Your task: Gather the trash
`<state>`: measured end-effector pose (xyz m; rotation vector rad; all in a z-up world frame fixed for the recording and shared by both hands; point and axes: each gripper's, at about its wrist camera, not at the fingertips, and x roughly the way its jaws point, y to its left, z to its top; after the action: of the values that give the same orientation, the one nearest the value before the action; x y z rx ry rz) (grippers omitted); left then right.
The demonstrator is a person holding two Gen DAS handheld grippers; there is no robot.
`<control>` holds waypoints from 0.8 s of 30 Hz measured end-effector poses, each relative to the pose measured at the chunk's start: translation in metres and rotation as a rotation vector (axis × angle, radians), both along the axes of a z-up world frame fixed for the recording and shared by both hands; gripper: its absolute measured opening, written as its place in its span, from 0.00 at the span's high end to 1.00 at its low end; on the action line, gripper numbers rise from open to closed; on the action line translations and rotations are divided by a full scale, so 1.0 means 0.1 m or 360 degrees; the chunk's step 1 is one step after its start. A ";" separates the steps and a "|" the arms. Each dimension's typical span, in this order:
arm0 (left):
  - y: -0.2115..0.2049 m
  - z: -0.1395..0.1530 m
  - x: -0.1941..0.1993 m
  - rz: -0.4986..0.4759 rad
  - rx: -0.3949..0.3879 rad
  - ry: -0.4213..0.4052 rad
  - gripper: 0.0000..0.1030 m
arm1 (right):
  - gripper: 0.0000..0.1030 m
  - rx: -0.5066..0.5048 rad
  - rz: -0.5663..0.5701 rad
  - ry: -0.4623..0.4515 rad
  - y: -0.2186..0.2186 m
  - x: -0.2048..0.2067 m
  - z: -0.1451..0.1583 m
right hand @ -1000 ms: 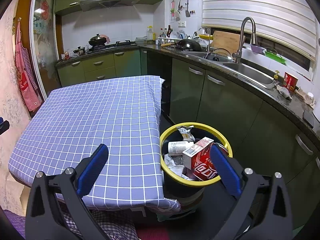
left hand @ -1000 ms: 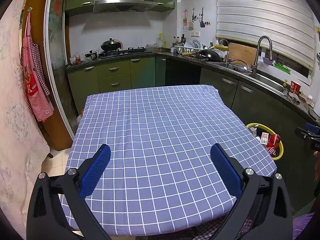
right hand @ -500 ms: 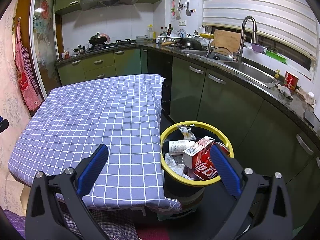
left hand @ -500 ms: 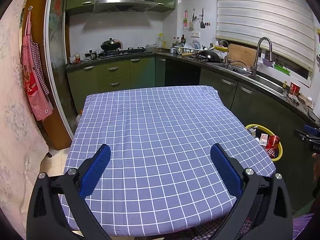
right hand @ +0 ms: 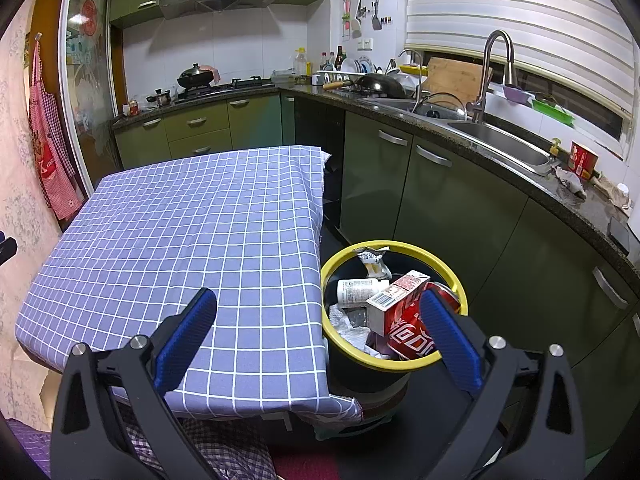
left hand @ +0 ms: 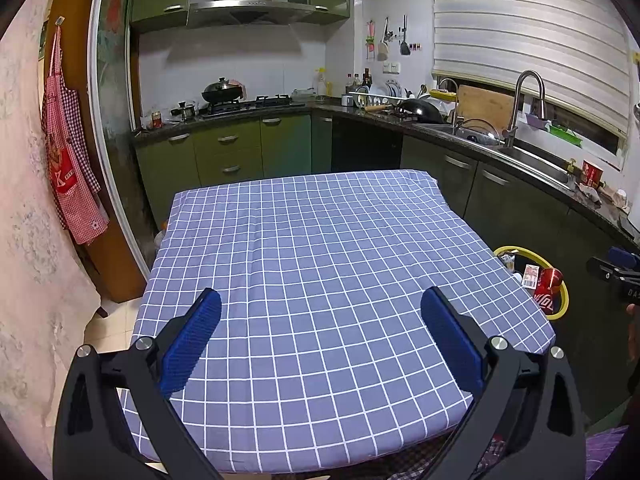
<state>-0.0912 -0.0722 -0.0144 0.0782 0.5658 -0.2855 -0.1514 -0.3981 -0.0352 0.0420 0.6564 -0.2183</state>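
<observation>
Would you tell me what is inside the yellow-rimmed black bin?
The yellow-rimmed black bin holds a red can, carton, white bottle, wrapper and crumpled paper; anything beneath is hidden.

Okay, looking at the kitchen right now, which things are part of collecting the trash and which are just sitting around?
Part of the job:
- trash bin, yellow-rimmed, beside the table
- red can, carton, white bottle, crumpled paper in it
- left gripper and right gripper, both open, empty

Just lying about:
- checked tablecloth
- wok
- red apron
- faucet
</observation>
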 end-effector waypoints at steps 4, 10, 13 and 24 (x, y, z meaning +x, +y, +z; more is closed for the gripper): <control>0.00 0.00 0.00 0.0001 -0.0003 -0.0002 0.04 | 0.06 0.0000 0.0003 0.0002 0.00 -0.01 -0.01; -0.01 -0.01 0.00 -0.0001 0.0015 -0.0004 0.04 | 0.06 0.0000 0.0002 0.0004 0.00 -0.01 -0.01; -0.02 -0.02 0.00 -0.0004 0.0019 -0.0003 0.04 | 0.06 0.0000 0.0005 0.0007 -0.01 0.00 -0.03; -0.04 -0.02 0.00 -0.0004 0.0026 -0.0009 0.04 | 0.06 0.0002 0.0008 0.0014 -0.02 0.01 -0.05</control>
<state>-0.0914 -0.0757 -0.0167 0.0955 0.5623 -0.2829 -0.1504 -0.3998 -0.0399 0.0408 0.6654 -0.2135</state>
